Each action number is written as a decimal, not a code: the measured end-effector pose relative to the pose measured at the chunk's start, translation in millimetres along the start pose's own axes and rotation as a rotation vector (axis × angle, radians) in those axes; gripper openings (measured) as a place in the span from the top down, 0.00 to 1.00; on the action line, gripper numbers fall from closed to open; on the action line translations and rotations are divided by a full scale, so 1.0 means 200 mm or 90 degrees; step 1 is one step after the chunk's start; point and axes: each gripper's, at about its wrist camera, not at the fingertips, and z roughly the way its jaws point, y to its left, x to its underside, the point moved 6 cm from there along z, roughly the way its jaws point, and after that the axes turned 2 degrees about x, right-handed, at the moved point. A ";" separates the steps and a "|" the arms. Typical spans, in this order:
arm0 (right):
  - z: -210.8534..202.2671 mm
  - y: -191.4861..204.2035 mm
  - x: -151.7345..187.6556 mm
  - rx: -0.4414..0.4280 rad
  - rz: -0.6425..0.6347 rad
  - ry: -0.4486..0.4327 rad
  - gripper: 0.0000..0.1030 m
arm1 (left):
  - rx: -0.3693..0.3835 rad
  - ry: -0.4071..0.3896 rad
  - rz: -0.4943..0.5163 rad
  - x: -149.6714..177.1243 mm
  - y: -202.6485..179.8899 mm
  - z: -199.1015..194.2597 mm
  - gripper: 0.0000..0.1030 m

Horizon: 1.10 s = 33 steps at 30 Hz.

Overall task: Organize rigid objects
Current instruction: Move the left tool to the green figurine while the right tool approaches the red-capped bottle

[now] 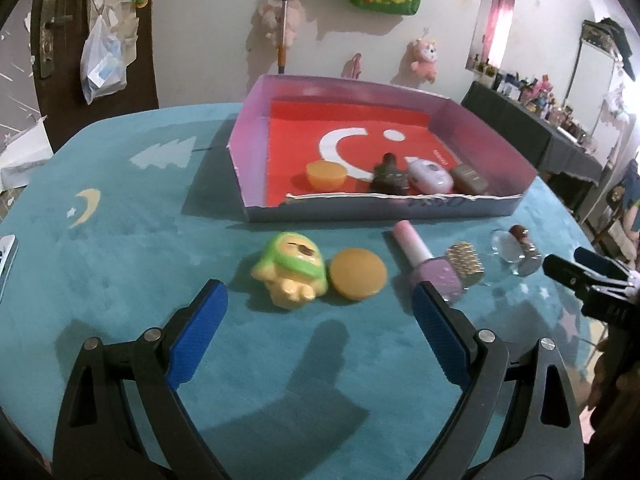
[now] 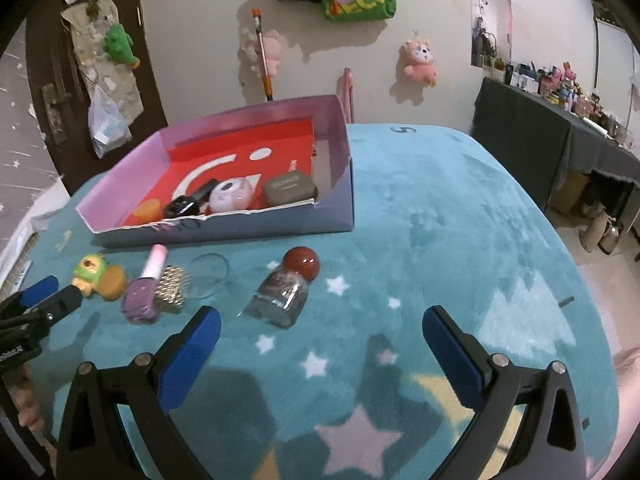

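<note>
A shallow purple box (image 1: 480, 205) (image 2: 280, 224) with a red floor holds an orange cup (image 1: 326, 174), a dark bottle (image 1: 388, 178), a pink oval case (image 1: 430, 176) and a brown case (image 1: 470, 178). In front of it on the teal mat lie a green-yellow toy figure (image 1: 290, 272), an orange lid (image 1: 357, 274), a pink nail polish bottle (image 1: 424, 258), a gold studded piece (image 1: 466, 266) and a clear bottle with a red ball cap (image 2: 286, 290). My left gripper (image 1: 320, 302) is open, just short of the toy. My right gripper (image 2: 322, 328) is open, just short of the clear bottle.
A clear ring (image 2: 208, 276) lies beside the gold piece. The teal mat (image 2: 460, 220) with stars and moons covers the table. Plush toys (image 2: 418, 62) hang on the wall behind. A dark side table (image 2: 532, 136) with small items stands at the right.
</note>
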 end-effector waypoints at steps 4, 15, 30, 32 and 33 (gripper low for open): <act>0.05 0.00 -0.03 0.006 -0.005 0.018 0.00 | -0.008 0.015 -0.005 -0.01 0.06 0.03 0.09; 0.17 0.00 -0.07 0.012 -0.012 0.055 0.00 | -0.011 0.055 -0.008 -0.03 0.15 0.11 0.09; 0.25 0.03 -0.05 0.006 -0.033 0.087 0.15 | -0.041 0.059 0.049 -0.05 0.17 0.15 0.10; 0.25 0.04 -0.05 0.003 -0.037 0.085 0.18 | -0.038 0.056 0.049 -0.05 0.16 0.15 0.13; 0.25 0.04 -0.05 0.000 -0.038 0.082 0.23 | -0.033 0.053 0.052 -0.05 0.16 0.15 0.18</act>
